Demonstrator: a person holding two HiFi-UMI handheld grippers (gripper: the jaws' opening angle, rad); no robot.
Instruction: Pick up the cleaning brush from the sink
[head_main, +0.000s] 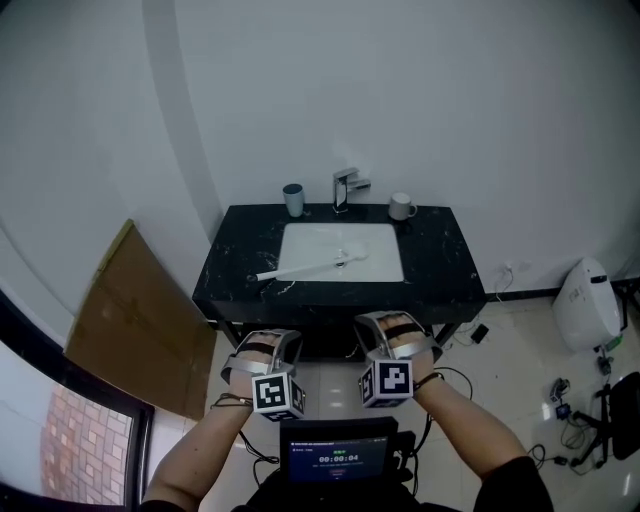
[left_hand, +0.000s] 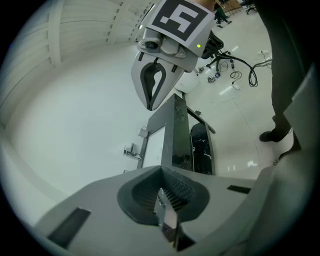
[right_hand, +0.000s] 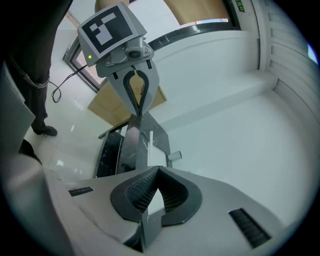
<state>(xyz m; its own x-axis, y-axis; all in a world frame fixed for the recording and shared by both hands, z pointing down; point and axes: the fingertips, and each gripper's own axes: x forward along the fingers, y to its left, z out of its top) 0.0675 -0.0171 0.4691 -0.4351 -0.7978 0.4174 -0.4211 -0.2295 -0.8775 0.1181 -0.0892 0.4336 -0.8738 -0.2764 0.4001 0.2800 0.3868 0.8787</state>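
The cleaning brush (head_main: 300, 267) has a long white handle. It lies aslant over the left rim of the white basin (head_main: 372, 264), with its head toward the basin's middle. Both grippers hang well in front of the black counter (head_main: 440, 262), close to the person and far from the brush. My left gripper (head_main: 268, 340) (left_hand: 163, 175) is shut with nothing in it. To its right at the same height, my right gripper (head_main: 386, 322) (right_hand: 157, 172) is also shut and holds nothing. Each gripper view shows the other gripper with its tips together.
A chrome tap (head_main: 345, 187) stands behind the basin, with a grey-blue cup (head_main: 293, 199) to its left and a white mug (head_main: 401, 206) to its right. A cardboard sheet (head_main: 130, 320) leans at the left wall. A white appliance (head_main: 585, 300) and cables (head_main: 580, 410) sit on the floor at right.
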